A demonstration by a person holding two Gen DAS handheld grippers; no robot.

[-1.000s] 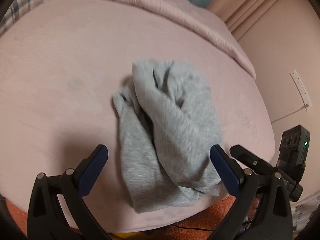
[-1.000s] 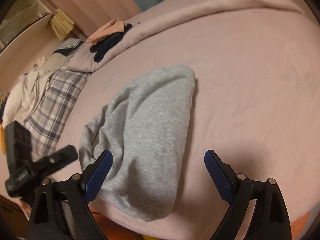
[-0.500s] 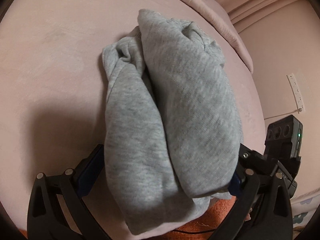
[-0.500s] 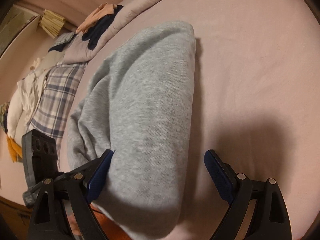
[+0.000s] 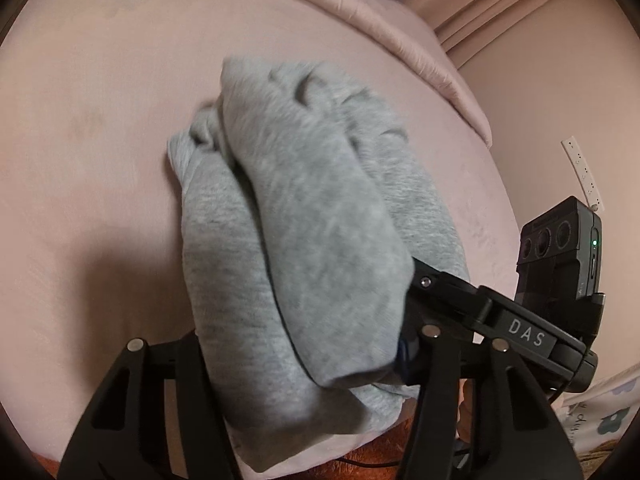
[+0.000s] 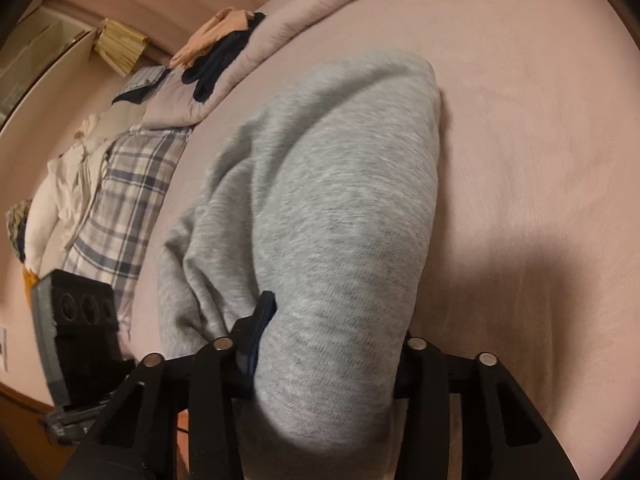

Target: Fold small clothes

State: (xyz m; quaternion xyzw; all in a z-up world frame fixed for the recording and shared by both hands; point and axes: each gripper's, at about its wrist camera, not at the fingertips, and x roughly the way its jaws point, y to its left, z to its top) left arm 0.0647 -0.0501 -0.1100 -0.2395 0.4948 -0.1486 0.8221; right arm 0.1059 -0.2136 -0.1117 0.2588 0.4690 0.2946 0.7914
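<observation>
I see the grey garment (image 5: 304, 248) bunched lengthwise on the pink bed (image 5: 100, 140), its near end at the bed's near edge. My left gripper (image 5: 300, 364) has just closed partway, its jaws pinching that near end. My right gripper (image 6: 328, 340) has likewise closed, clamping the same end's thick fold. Plaid cloth (image 6: 120, 216) lies far left.

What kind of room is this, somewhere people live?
Most likely a bedroom: the grey garment lies on a pink bed, with a rolled pink quilt, a plaid pillow and more clothes beyond.
</observation>
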